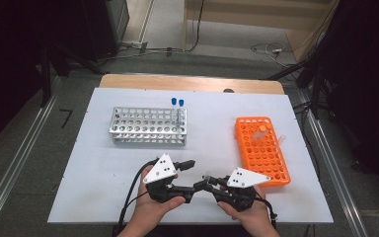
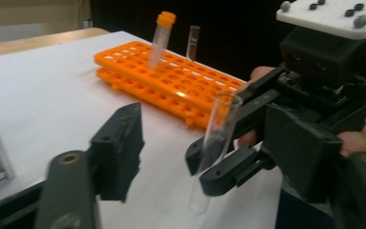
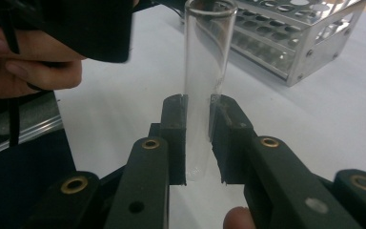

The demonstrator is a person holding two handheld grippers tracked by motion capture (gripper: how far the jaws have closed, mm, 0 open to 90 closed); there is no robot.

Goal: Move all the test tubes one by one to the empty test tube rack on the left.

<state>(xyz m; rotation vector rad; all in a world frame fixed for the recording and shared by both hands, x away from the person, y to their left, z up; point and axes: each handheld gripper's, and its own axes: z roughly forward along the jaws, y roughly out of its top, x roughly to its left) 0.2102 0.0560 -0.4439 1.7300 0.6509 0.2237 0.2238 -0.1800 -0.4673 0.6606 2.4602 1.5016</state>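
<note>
Metal tube rack [image 1: 149, 126] stands toward the table's [image 1: 98, 163] far left. Near the front edge, left hand-held gripper [image 1: 191, 174]: jaws apart, nothing clamped. Right hand-held gripper [image 1: 208, 180] clamped on a clear glass test tube [image 3: 204, 90], held upright. Orange tube rack [image 1: 262, 150] lies by the right edge.

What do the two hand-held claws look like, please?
Both the left claw and the right claw are black, with brass-coloured pivot pins. Each carries a white three-cornered plate bearing dark dots. A black cable trails from the left one. The forearms are bare, without sleeves.
</note>
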